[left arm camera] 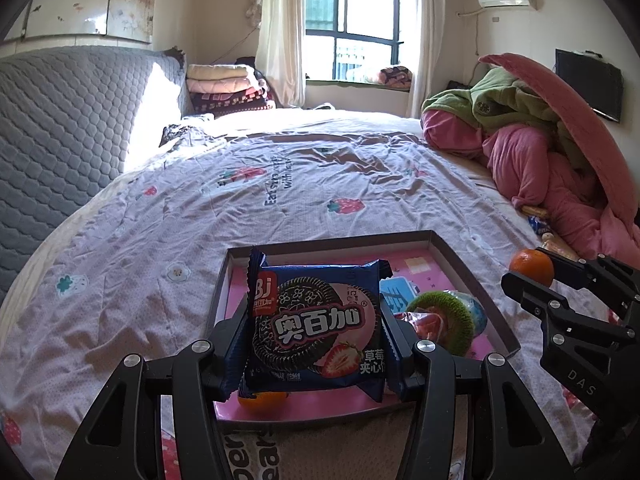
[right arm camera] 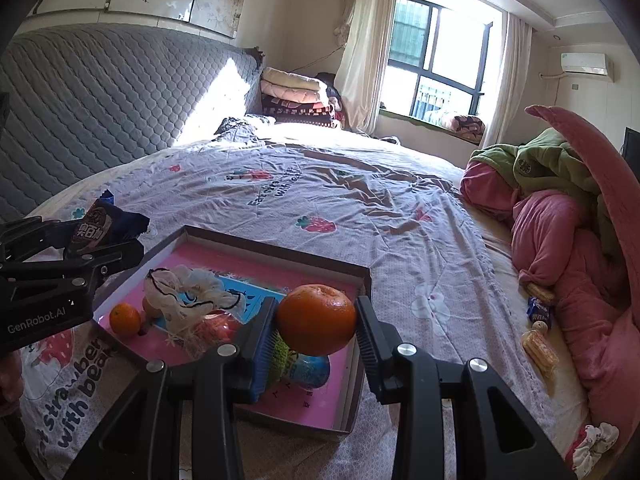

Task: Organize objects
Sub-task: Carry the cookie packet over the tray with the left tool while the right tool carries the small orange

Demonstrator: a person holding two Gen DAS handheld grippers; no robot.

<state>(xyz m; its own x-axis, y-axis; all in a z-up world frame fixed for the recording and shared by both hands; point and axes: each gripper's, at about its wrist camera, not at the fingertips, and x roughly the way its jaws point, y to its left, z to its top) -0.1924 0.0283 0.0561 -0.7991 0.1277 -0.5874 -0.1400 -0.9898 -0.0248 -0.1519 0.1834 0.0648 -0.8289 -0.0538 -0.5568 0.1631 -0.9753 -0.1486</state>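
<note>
My left gripper (left arm camera: 316, 344) is shut on a blue cookie packet (left arm camera: 316, 320) with a strawberry picture, held above the near end of a shallow pink-bottomed box (left arm camera: 472, 264) on the bed. My right gripper (right arm camera: 316, 322) is shut on an orange (right arm camera: 316, 318), hanging over the same box (right arm camera: 366, 276). In the left wrist view the right gripper (left arm camera: 520, 276) and its orange (left arm camera: 531, 266) show at the right edge. In the right wrist view the left gripper (right arm camera: 104, 248) with the packet (right arm camera: 100, 226) shows at the left. Inside the box lie a small orange (right arm camera: 125, 319), a white scrunchie (right arm camera: 188, 292), a green scrunchie (left arm camera: 440, 320) and a blue round item (right arm camera: 310, 372).
The box rests on a strawberry-print bedspread (left arm camera: 280, 200). Loose snack packets (right arm camera: 540, 344) and a white scrunchie (right arm camera: 596, 440) lie at the right by a heap of pink and green bedding (right arm camera: 560, 232). A grey quilted headboard (left arm camera: 60, 128) stands at the left.
</note>
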